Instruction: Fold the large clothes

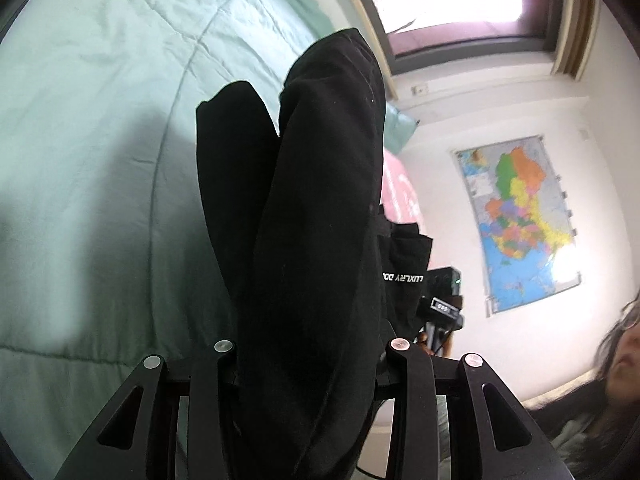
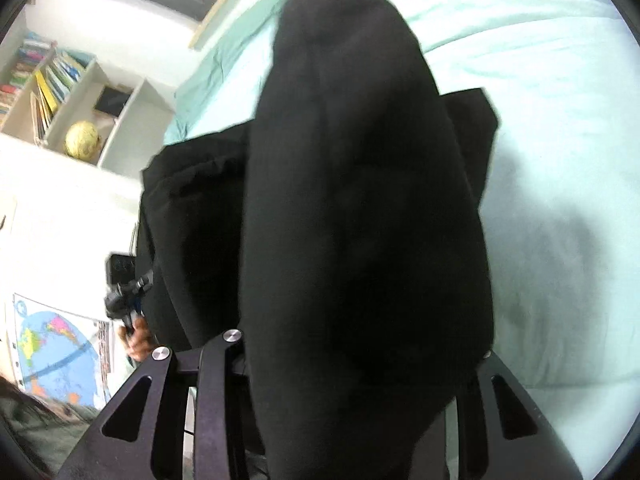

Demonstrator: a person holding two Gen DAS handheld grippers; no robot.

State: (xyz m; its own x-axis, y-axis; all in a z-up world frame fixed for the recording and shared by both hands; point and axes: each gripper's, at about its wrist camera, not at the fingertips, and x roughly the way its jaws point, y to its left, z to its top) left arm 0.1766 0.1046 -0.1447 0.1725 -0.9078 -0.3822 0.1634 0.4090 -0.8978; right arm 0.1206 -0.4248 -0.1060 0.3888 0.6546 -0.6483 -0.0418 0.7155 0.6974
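Note:
A large black garment (image 1: 312, 220) hangs from both grippers above a pale green quilt (image 1: 92, 152). My left gripper (image 1: 308, 360) is shut on a bunched edge of the garment, which covers its fingertips. White lettering shows on a fold at the right (image 1: 402, 278). In the right wrist view the same black garment (image 2: 360, 220) fills the middle, and my right gripper (image 2: 352, 360) is shut on it, fingertips hidden under the cloth. The quilt (image 2: 560, 160) lies behind. Each view shows the other gripper held in a hand beside the cloth (image 1: 442, 304) (image 2: 128, 292).
A coloured wall map (image 1: 520, 220) and a window (image 1: 448, 4) are to the right of the bed. A person's face (image 1: 624, 356) is at the lower right. A shelf with books and a globe (image 2: 82, 138) stands left of the bed.

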